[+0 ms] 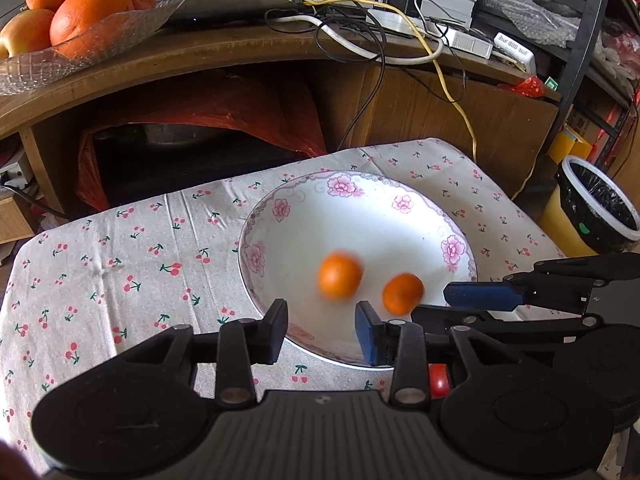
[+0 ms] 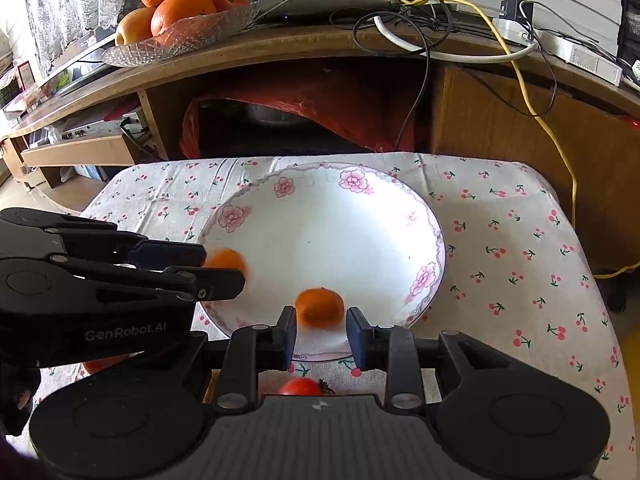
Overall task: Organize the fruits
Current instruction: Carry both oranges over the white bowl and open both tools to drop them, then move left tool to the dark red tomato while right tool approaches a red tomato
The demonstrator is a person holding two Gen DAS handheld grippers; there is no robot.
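- While both of my tools hang over the near rim of the white plate [image 1: 404, 204], two small orange fruits lie inside it, both smeared by motion blur.
- My left tool [image 1: 322, 330] is released: its fingers stand apart with nothing between them, and the left orange fruit [image 1: 339, 276] sits in the plate just beyond the gap, apart from both pads.
- My right tool [image 2: 321, 334] is also released; the right orange fruit [image 2: 320, 307] lies just ahead of its fingers, with a sliver of white plate showing on each side, so neither pad presses it.
- Seen from the right wrist, the left tool reaches in from the left edge, and the left fruit shows partly hidden behind its fingertip.
- That plate, rimmed with pink flowers, rests on the surface [image 1: 120, 272], which is covered by a cherry-print cloth.
- Close under the right tool's body, a red fruit [image 2: 302, 387] lies on the cloth, outside the plate; I cannot tell what kind it is.
- Behind the surface stands a wooden desk [image 2: 500, 128] with tangled cables on top.
- On that desk, a glass dish [image 2: 180, 40] holds large oranges and apples.
- To the far right in the left wrist view stands a bin [image 1: 600, 208] lined with a black bag.
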